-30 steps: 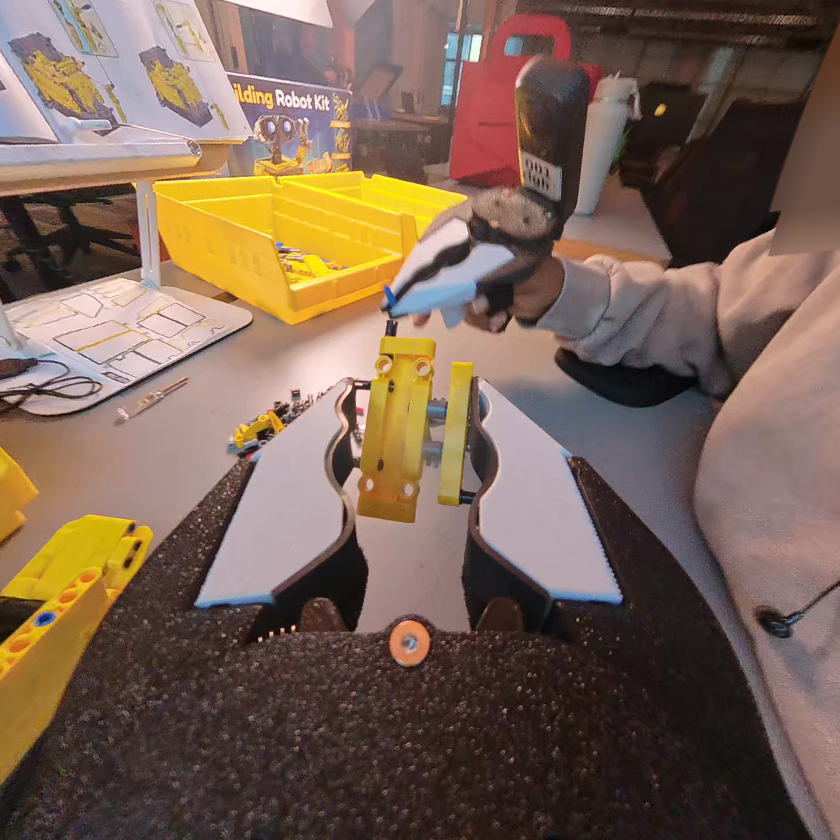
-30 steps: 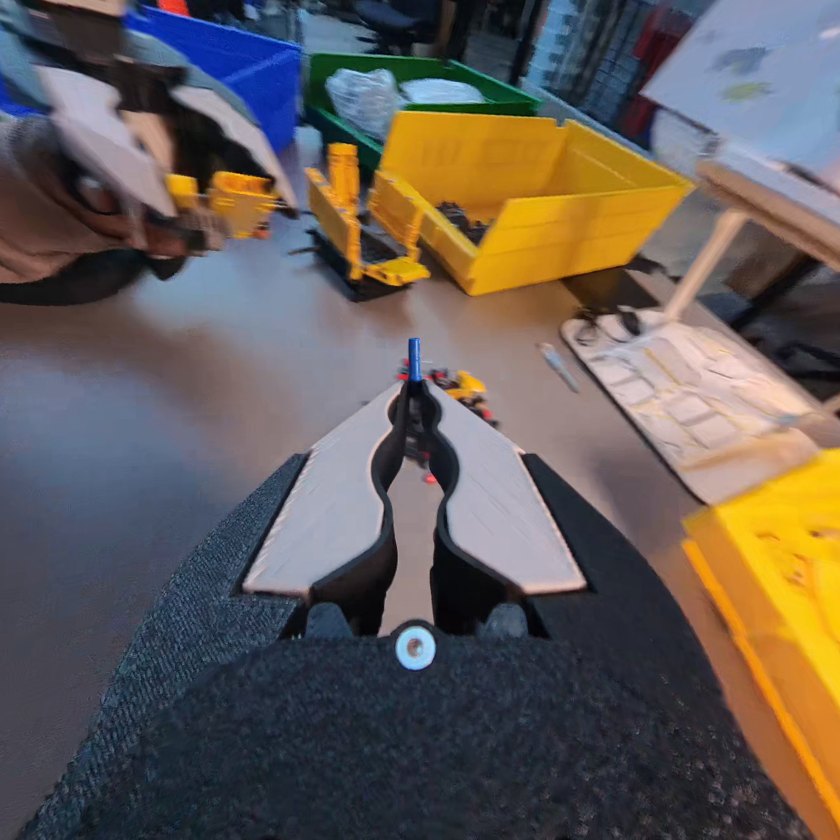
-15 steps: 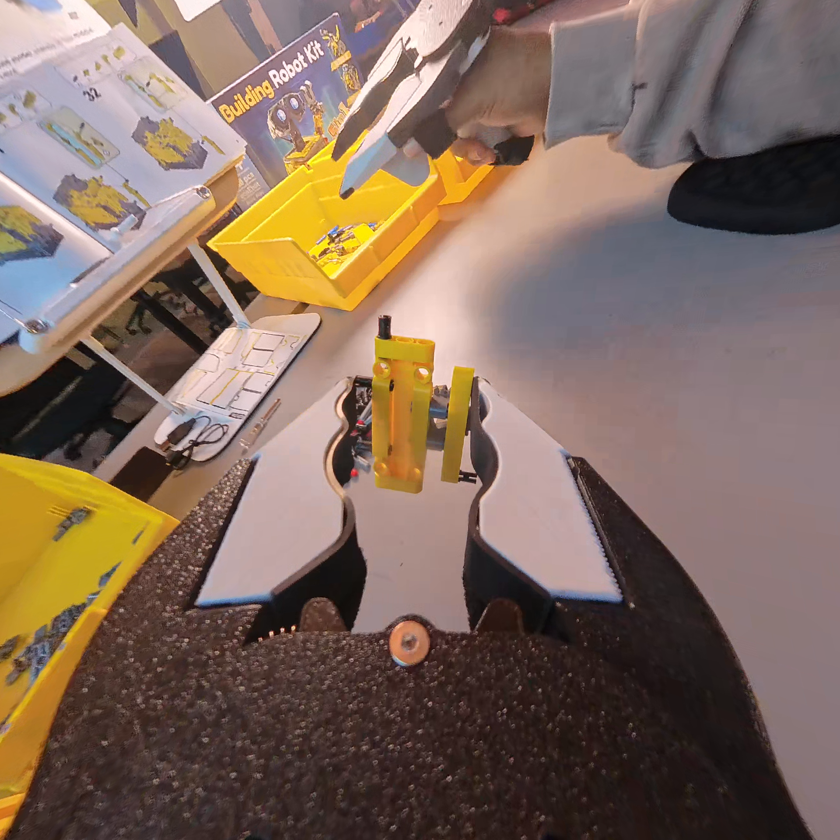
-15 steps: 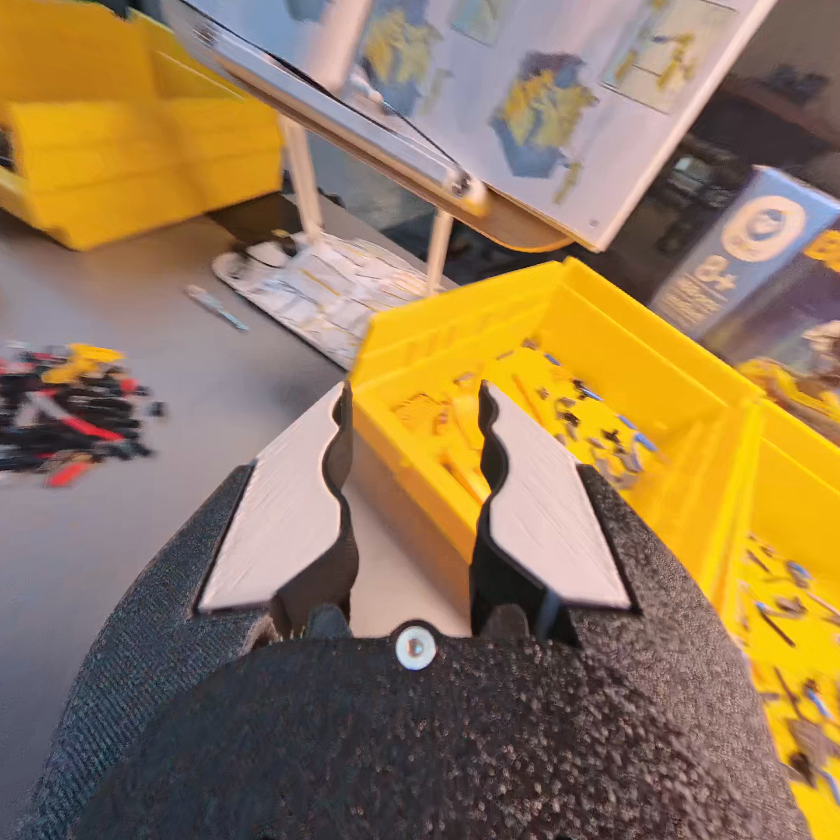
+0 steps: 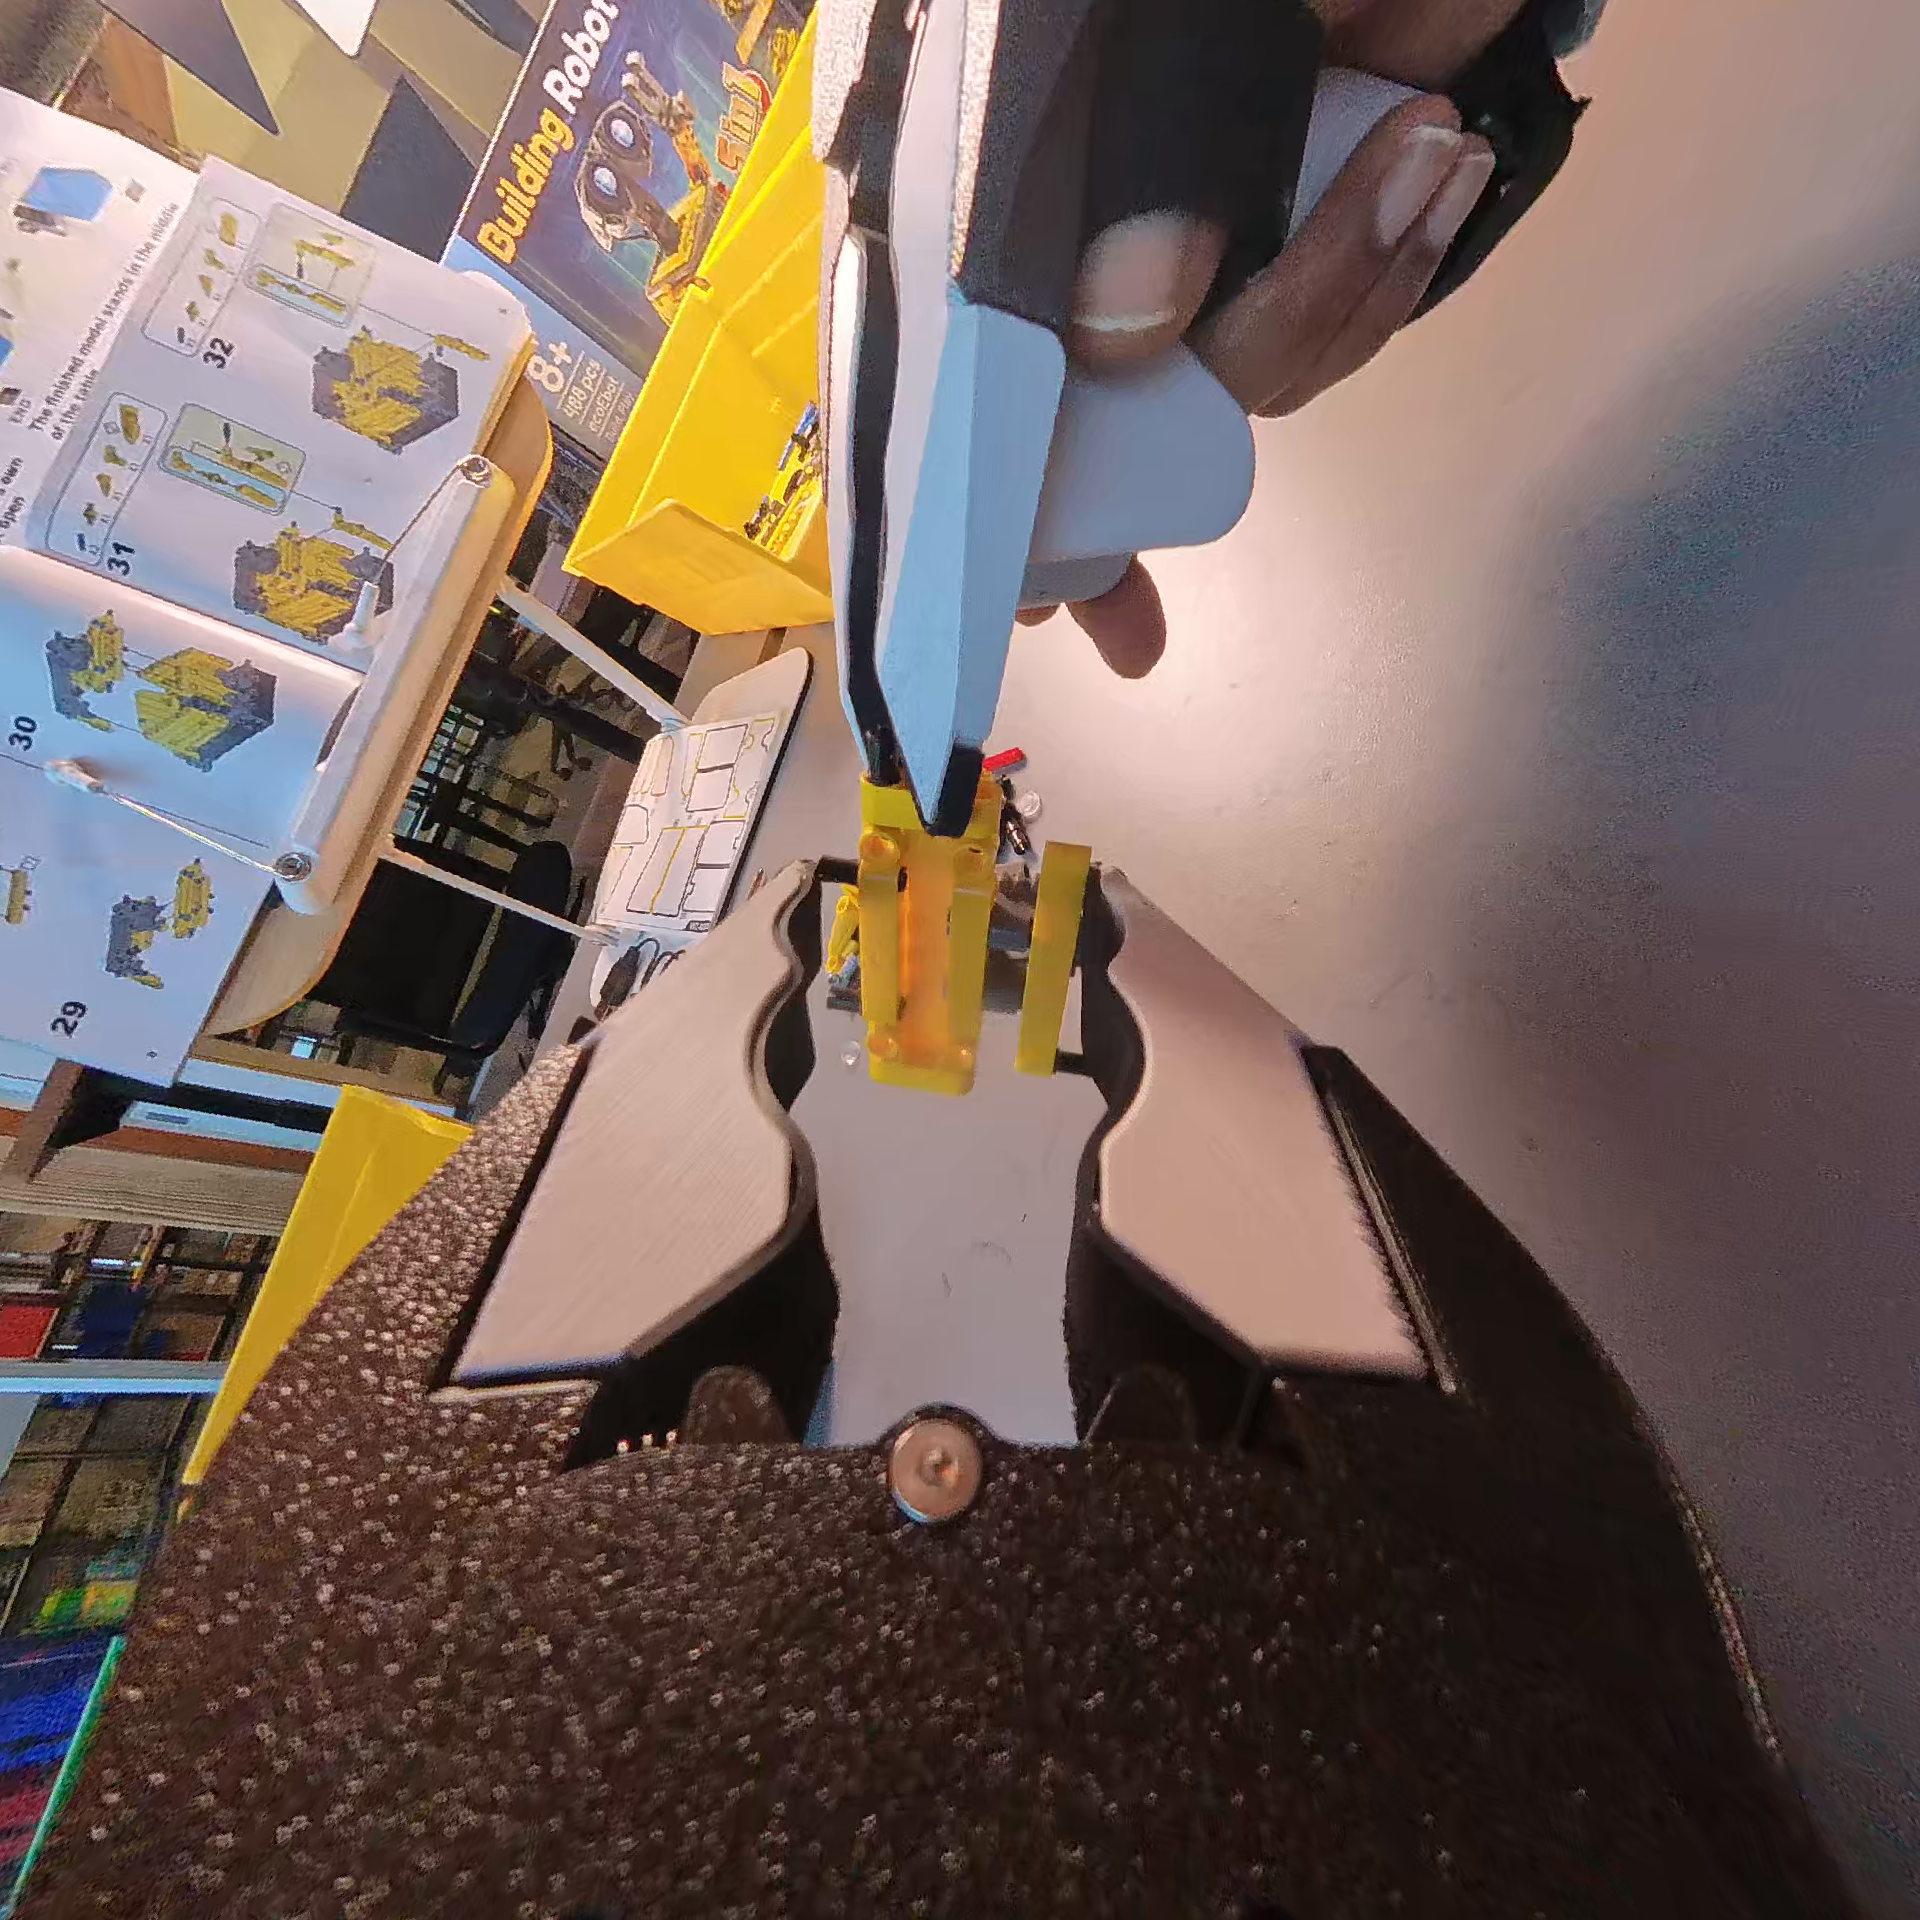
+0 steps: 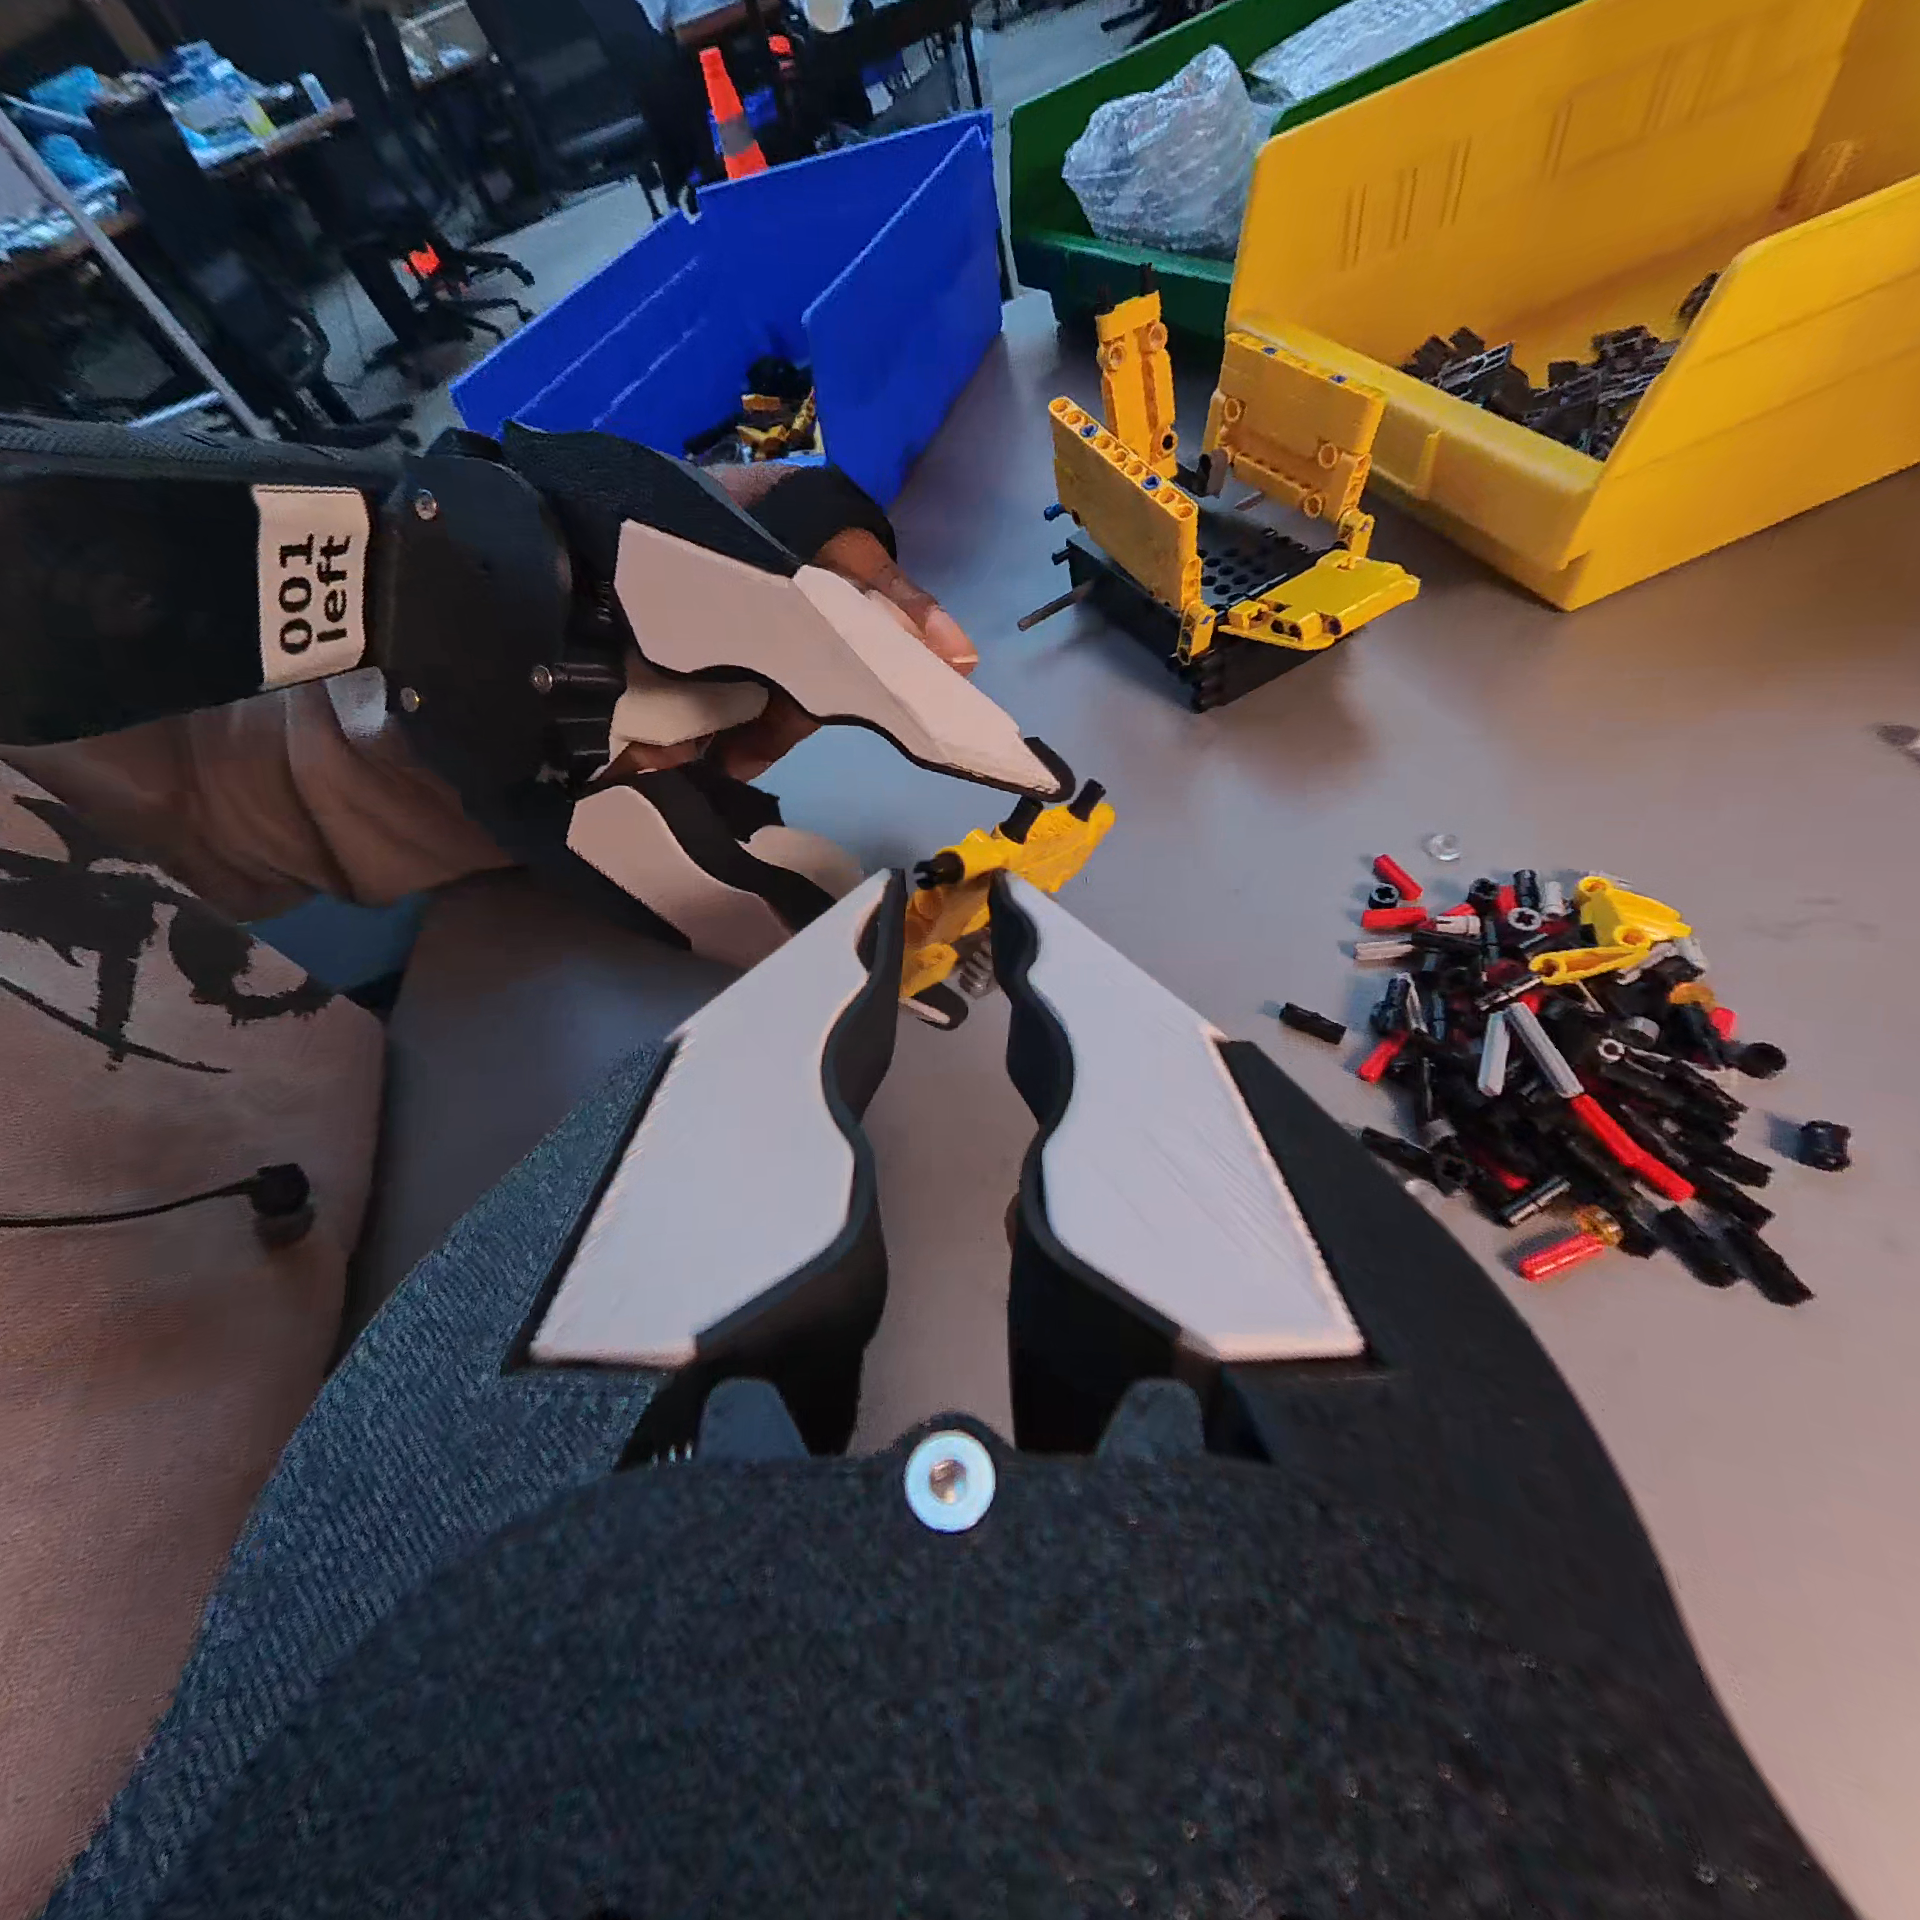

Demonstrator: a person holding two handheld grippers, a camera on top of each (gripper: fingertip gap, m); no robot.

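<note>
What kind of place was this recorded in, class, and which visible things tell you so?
Probably a workshop or lab table set up for building a brick robot kit: parts bins such as the yellow bin, an open instruction booklet on a stand, and a loose parts pile. More desks and chairs stand behind.

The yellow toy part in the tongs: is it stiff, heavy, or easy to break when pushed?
Probably stiff: the yellow toy part looks like hard plastic beams. Likely light: the left tongs hold it by their tips alone. A hard push may split it, as only small pins join its pieces.
</note>
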